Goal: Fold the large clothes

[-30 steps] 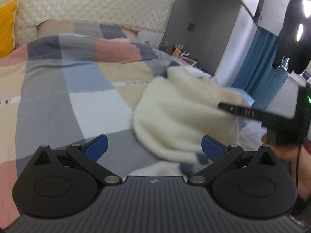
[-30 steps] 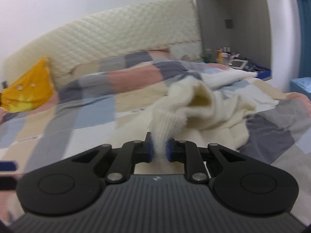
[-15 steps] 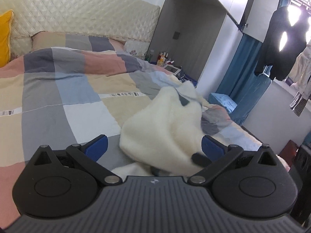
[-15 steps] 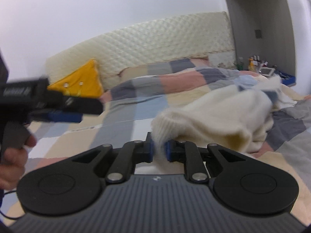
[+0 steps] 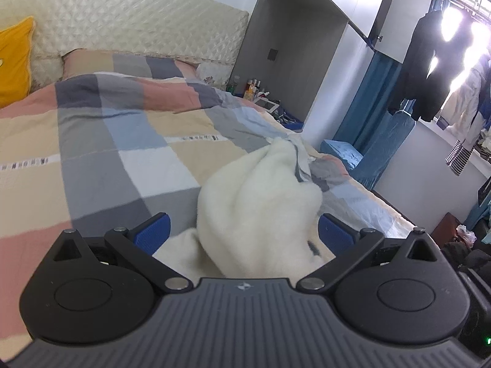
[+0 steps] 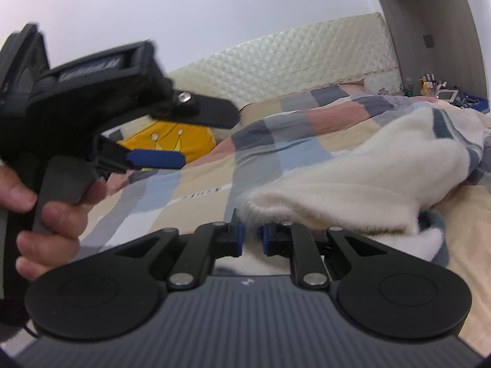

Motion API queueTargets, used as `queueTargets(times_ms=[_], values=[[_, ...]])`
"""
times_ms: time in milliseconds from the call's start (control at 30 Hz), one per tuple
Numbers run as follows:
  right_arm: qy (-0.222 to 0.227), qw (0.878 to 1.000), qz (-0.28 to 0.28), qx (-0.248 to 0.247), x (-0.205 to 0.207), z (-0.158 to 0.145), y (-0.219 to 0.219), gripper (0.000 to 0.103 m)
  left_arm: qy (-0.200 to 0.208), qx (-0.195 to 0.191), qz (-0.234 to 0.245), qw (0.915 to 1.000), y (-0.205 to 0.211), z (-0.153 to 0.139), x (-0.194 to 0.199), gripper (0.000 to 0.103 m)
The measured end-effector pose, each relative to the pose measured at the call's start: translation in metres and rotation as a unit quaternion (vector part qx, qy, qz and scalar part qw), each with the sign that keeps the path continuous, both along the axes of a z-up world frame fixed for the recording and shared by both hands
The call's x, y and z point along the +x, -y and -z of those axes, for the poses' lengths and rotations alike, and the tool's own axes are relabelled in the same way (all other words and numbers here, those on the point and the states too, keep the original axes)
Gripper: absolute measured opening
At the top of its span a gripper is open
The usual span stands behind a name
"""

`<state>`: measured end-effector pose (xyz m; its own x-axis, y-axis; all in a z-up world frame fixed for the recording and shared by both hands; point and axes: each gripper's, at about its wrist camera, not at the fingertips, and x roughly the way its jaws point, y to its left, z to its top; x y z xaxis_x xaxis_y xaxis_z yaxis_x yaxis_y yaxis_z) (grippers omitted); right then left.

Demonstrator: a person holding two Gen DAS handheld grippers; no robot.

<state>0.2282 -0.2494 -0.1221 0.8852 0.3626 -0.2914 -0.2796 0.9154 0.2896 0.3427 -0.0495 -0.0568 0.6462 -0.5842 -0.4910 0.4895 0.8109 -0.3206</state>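
A fluffy cream garment with dark grey stripes lies bunched on the checked duvet. My right gripper is shut on its thick cream edge, and the cloth stretches away to the right from the pads. In the left wrist view the same garment sits heaped just ahead of my left gripper. That gripper is open wide and its blue pads do not touch the cloth. The right wrist view shows the left gripper up at the left, open, held by a hand.
A quilted cream headboard and a yellow cushion are at the bed's head. A bedside shelf with bottles stands by a grey cabinet. Blue curtains and hanging clothes are to the right.
My right gripper has swung left with the garment edge, drawing the cloth out. The left gripper has risen and now appears large at the left of the right wrist view, still open.
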Motion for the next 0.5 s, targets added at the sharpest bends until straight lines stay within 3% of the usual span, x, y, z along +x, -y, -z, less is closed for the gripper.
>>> queueTargets(times_ms=[267,433,500], values=[[-0.039,0.998,-0.039,-0.036,-0.035,0.037,-0.034,0.015,-0.015,-0.030,-0.025,0.9991,-0.040,0.040,-0.061,0.103],[-0.071,0.997,-0.028,-0.033,-0.033,0.048,-0.034,0.018,-0.039,-0.054,-0.042,0.9969,-0.050,0.077,-0.073,0.103],[-0.090,0.995,-0.031,-0.021,-0.031,0.051,-0.033,0.024,-0.050,-0.065,-0.049,0.9954,-0.052,0.089,-0.073,0.103]])
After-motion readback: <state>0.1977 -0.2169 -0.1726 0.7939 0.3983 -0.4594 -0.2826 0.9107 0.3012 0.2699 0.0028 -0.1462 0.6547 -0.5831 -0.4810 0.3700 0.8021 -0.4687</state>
